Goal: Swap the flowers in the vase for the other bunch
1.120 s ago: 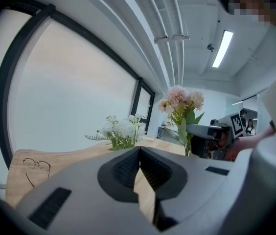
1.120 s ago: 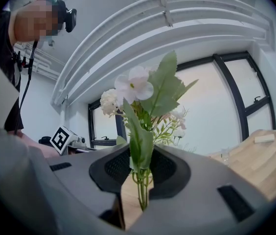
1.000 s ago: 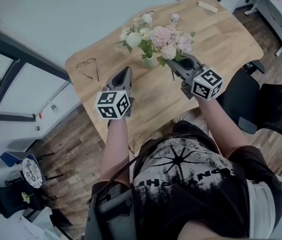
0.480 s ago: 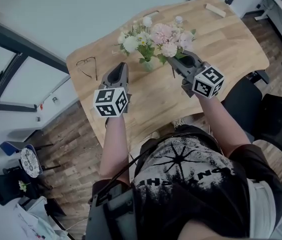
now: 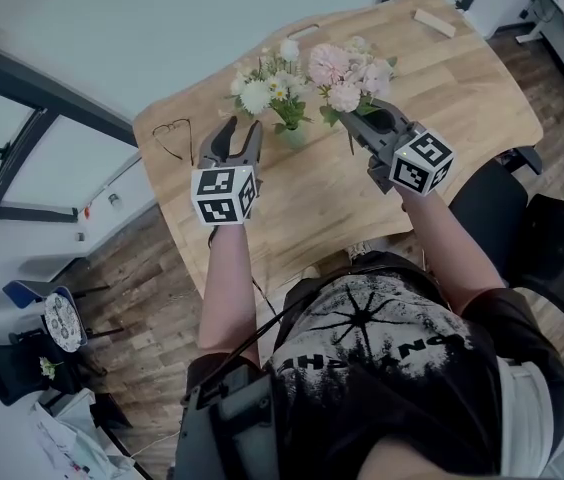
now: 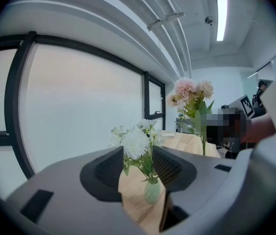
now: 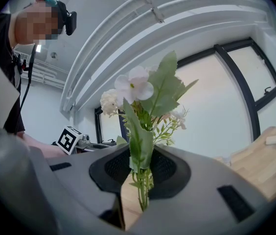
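Note:
A small pale green vase (image 5: 293,134) stands on the wooden table (image 5: 462,88) with a bunch of white flowers (image 5: 262,88) in it. My left gripper (image 5: 239,133) hovers just left of the vase, its jaws opening with nothing between them. In the left gripper view the vase (image 6: 152,192) and white flowers (image 6: 135,142) show through the gap, farther off. My right gripper (image 5: 364,120) is shut on the stems of a pink bunch (image 5: 347,71), held upright to the right of the vase. In the right gripper view the stems (image 7: 143,182) sit pinched between the pads (image 7: 167,170).
A pair of glasses (image 5: 174,135) lies near the table's left edge. A small wooden block (image 5: 433,23) rests at the far right corner. A black chair (image 5: 547,238) stands right of the person. Windows run along the wall behind the table.
The left gripper's jaws went from shut to apart as it moved toward the vase. The right gripper carried the pink bunch slightly away from the white flowers.

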The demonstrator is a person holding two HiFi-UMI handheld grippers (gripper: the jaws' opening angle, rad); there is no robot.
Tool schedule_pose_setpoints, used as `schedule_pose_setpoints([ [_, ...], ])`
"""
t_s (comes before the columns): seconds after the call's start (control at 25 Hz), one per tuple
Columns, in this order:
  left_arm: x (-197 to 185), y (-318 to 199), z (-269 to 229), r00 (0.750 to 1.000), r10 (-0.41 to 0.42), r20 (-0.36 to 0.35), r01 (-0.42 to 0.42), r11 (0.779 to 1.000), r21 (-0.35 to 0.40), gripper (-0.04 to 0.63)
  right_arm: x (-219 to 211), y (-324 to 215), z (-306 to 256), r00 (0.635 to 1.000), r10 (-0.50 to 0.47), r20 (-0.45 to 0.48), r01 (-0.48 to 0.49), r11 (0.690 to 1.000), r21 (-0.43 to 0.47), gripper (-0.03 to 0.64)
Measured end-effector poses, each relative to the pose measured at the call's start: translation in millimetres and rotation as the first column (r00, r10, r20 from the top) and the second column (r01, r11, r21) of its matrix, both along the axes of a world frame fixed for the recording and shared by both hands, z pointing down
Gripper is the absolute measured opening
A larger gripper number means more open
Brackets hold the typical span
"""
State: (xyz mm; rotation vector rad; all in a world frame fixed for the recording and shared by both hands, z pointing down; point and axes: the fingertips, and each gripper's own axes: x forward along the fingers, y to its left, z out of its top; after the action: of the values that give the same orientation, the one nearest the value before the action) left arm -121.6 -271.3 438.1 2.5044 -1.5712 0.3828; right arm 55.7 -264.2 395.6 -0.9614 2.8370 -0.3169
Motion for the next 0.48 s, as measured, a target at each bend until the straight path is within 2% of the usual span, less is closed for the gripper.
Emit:
schedule_pose_setpoints([
  [0.16,1.2,-8.6,2.2,0.999,-0.001,0.054,0.001,1.0,0.004,0.224,2.3,-3.1,4.2,1.0,-0.001,0.003,0.001,1.0,-0.007,0.072],
  [0.48,7.1,-26.3,6.1,0.98,0.026,0.199,-0.025,1.0,-0.008,0.284,5.6,-7.7,6.7,1.0,-0.004,0.005,0.004,1.0,-0.013,0.073],
])
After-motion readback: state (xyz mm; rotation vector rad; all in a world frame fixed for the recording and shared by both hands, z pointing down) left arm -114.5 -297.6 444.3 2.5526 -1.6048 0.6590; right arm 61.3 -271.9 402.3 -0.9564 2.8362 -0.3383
